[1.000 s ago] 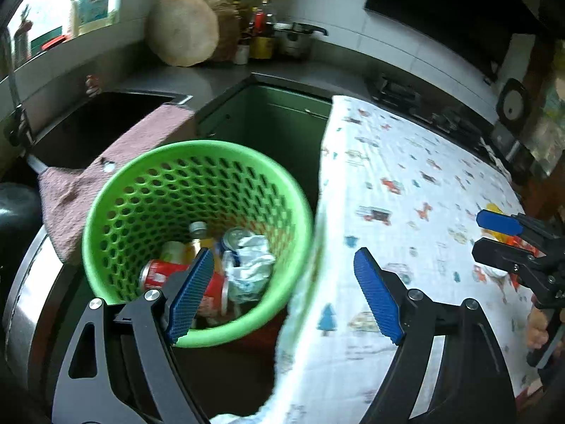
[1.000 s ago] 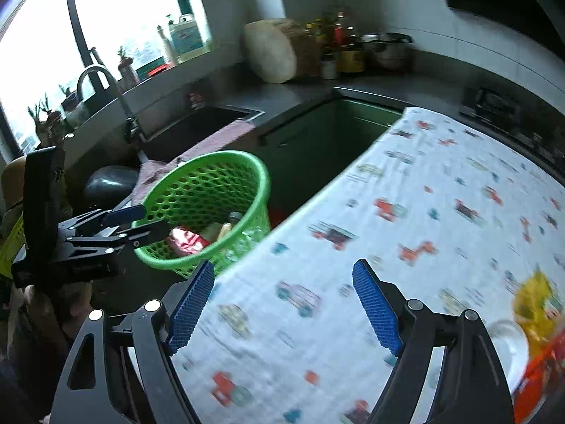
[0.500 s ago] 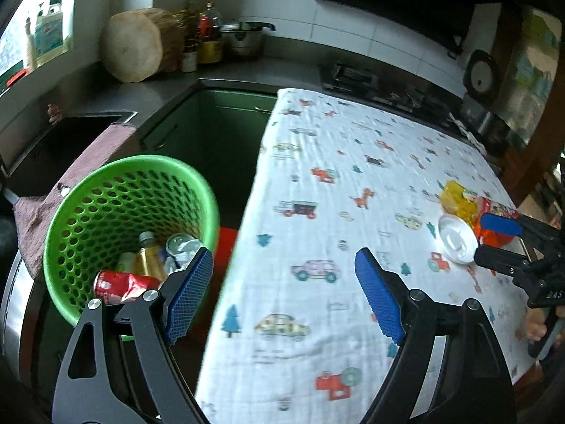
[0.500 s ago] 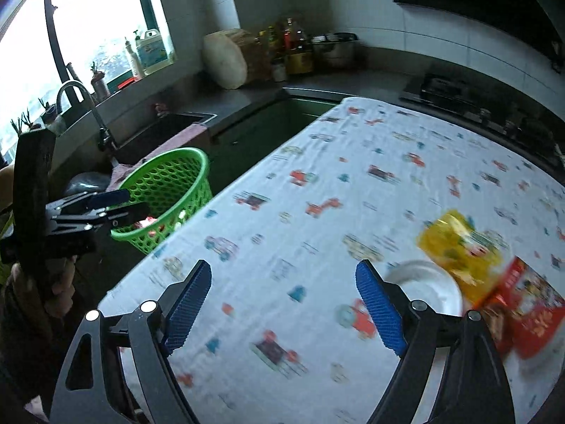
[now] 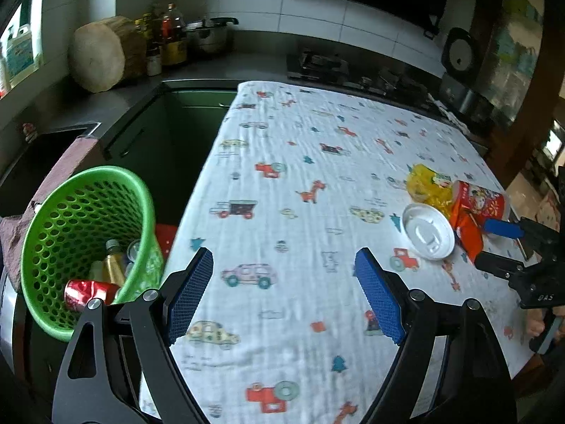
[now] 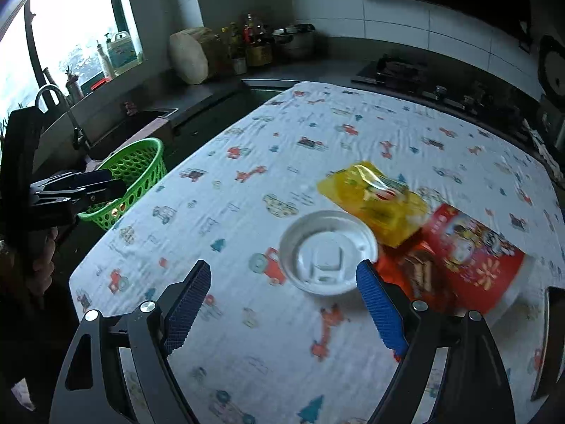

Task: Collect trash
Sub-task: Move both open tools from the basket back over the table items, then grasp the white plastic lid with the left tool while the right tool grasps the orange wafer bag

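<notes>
A white plastic lid (image 6: 328,251), a yellow wrapper (image 6: 374,196) and a red snack package (image 6: 466,251) lie on the patterned tablecloth (image 6: 282,162). My right gripper (image 6: 282,307) is open and empty, just in front of the lid. My left gripper (image 5: 282,293) is open and empty over the table's near left part. The lid (image 5: 428,231), the yellow wrapper (image 5: 429,185) and the red package (image 5: 476,212) show at the right in the left wrist view. The green basket (image 5: 84,240) holds a red can (image 5: 88,291), a bottle and other trash.
The basket (image 6: 130,176) stands beside the table's left edge, near a sink with a pink towel (image 5: 67,162). A counter at the back carries a round wooden block (image 5: 102,53), bottles and a pot. A gas hob (image 6: 406,70) sits behind the table.
Both grippers have swung right, away from the basket and over the table. The lid, yellow wrapper and red package have come close in front of the right gripper.
</notes>
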The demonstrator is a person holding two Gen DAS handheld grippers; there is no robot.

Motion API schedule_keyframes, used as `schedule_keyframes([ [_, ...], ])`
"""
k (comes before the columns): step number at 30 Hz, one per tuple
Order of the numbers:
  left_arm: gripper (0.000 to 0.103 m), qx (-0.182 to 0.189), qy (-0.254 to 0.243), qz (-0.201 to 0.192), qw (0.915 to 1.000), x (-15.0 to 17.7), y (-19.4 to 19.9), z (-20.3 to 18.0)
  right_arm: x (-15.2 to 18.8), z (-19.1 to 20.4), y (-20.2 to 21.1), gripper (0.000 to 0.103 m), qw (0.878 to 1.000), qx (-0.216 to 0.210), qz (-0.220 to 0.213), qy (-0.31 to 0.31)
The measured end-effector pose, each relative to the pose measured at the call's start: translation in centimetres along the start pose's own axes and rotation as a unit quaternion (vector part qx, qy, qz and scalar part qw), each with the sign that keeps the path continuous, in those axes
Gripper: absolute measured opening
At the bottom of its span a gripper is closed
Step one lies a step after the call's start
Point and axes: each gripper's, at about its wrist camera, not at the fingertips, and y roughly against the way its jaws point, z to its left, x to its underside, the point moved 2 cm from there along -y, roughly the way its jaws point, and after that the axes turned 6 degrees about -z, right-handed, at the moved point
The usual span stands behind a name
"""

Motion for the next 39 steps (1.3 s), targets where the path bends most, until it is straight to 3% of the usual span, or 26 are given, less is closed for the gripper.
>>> schedule_keyframes([
  [3,0.086,0.001,-0.006,0.002,1.0000,-0.1,-0.4,-1.0,0.3,-0.9,0.2,0.082,1.000,0.003,0.000,-0.003],
  [22,0.086,0.011,-0.037,0.028,0.9989,-0.2,-3.2,-5.8,2.4,-6.3,0.5,0.083,0.999,0.048,0.019,0.009],
  [39,0.086,0.020,-0.054,0.057,0.9967,0.6,-6.0,-8.4,3.0,-8.5,-1.9,0.083,0.997,0.047,0.049,0.045],
])
